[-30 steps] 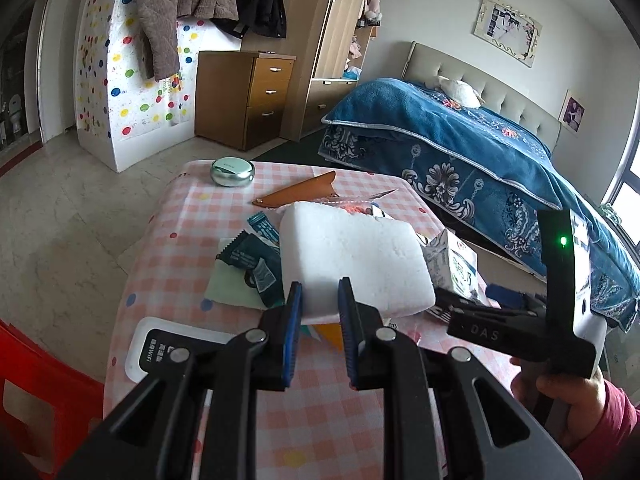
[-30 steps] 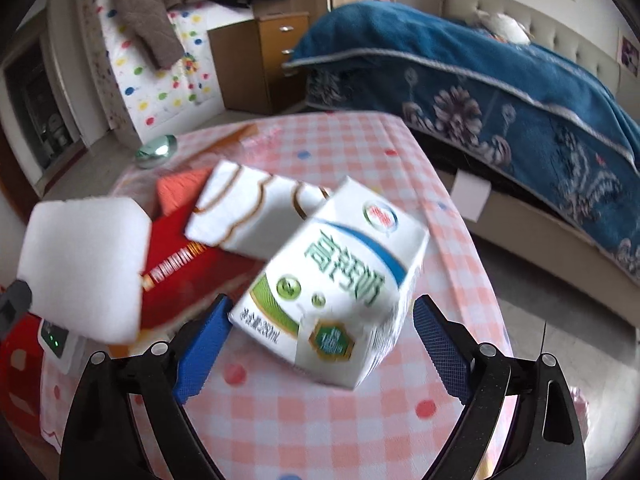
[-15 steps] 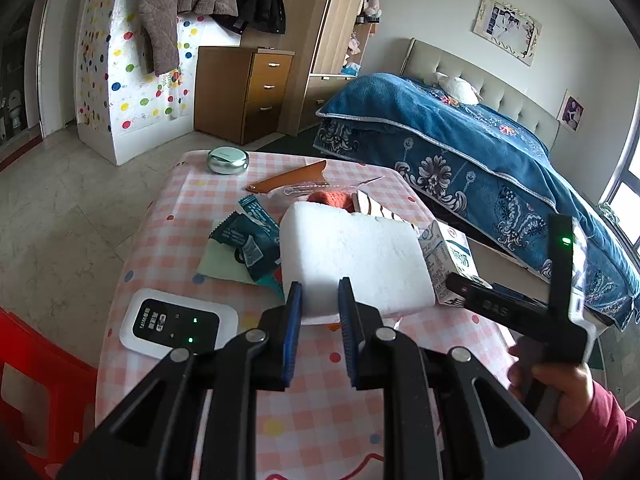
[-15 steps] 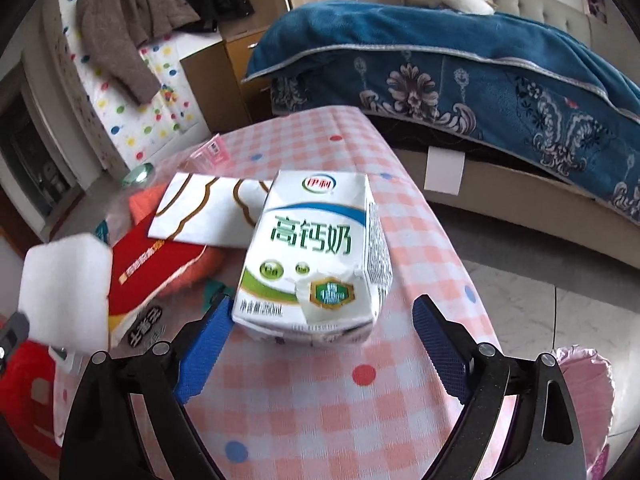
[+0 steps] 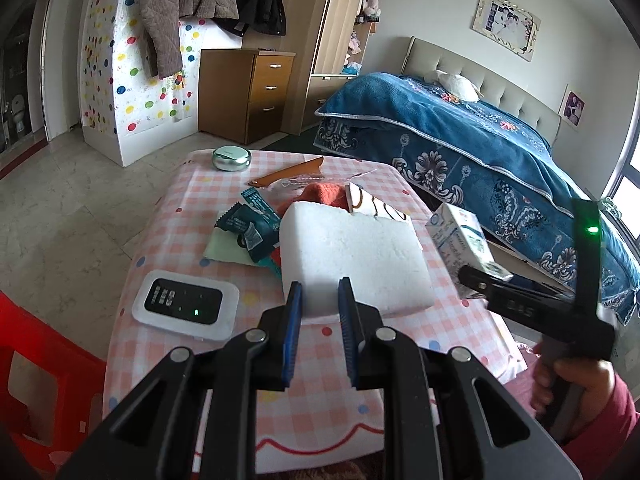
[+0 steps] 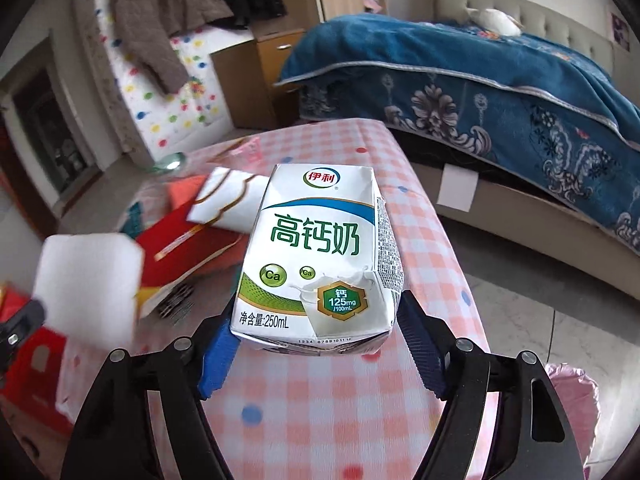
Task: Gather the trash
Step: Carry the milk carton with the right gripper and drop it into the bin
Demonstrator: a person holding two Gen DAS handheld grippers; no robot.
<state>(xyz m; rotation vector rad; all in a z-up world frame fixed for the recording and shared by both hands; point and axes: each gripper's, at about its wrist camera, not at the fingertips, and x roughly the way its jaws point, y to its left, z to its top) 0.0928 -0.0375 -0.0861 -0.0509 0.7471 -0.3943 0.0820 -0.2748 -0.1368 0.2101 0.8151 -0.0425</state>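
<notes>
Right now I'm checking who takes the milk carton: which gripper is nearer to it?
Right. The right gripper has just been closing, its jaws either side of the milk carton. The left gripper grips the white foam block, beside the carton.

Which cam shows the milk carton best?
Right wrist: the milk carton fills the centre with its printed front readable, between the right gripper pads. Left wrist shows the carton small at the table's right edge, partly hidden.

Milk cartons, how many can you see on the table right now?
1. The milk carton sits at the table's bed-side edge, between the right gripper's closing jaws. Others could hide under the clutter.
</notes>
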